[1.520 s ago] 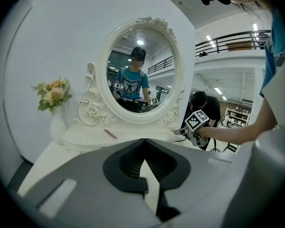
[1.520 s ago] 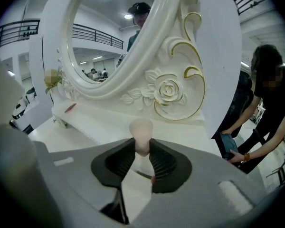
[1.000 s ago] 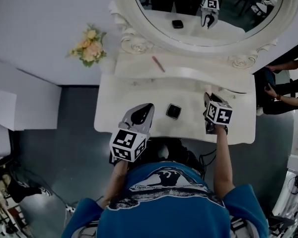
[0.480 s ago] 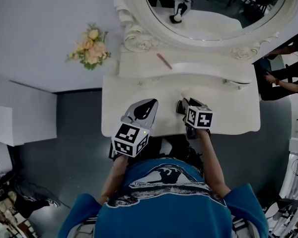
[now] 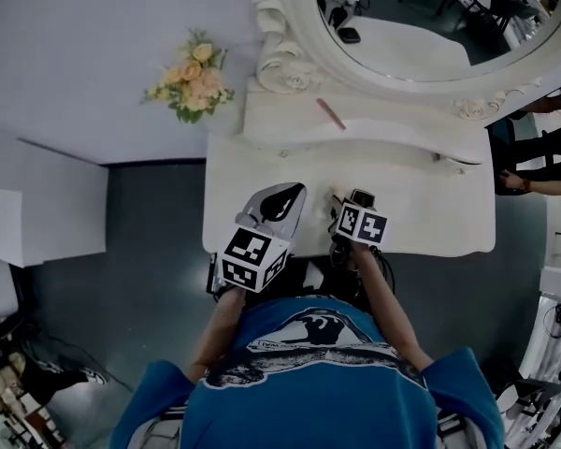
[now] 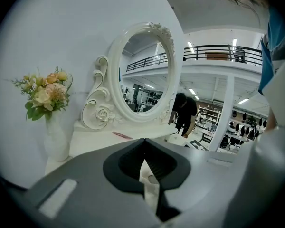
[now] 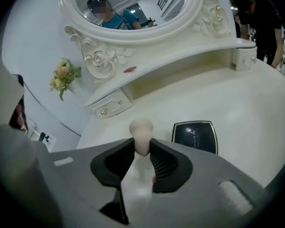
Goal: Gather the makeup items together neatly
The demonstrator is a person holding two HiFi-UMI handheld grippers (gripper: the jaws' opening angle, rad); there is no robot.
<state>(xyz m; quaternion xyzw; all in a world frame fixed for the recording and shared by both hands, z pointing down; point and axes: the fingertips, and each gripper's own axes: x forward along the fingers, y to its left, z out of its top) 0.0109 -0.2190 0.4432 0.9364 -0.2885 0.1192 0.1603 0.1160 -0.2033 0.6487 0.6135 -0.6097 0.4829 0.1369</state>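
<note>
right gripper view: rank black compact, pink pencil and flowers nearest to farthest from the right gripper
From the right gripper, shut on a beige sponge:
1. black compact, on the tabletop just ahead, to the right.
2. pink pencil, up on the shelf under the mirror.
3. flowers, far left, beyond the table.

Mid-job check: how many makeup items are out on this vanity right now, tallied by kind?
makeup sponge: 1
black compact: 1
pink pencil: 1
Total: 3
</note>
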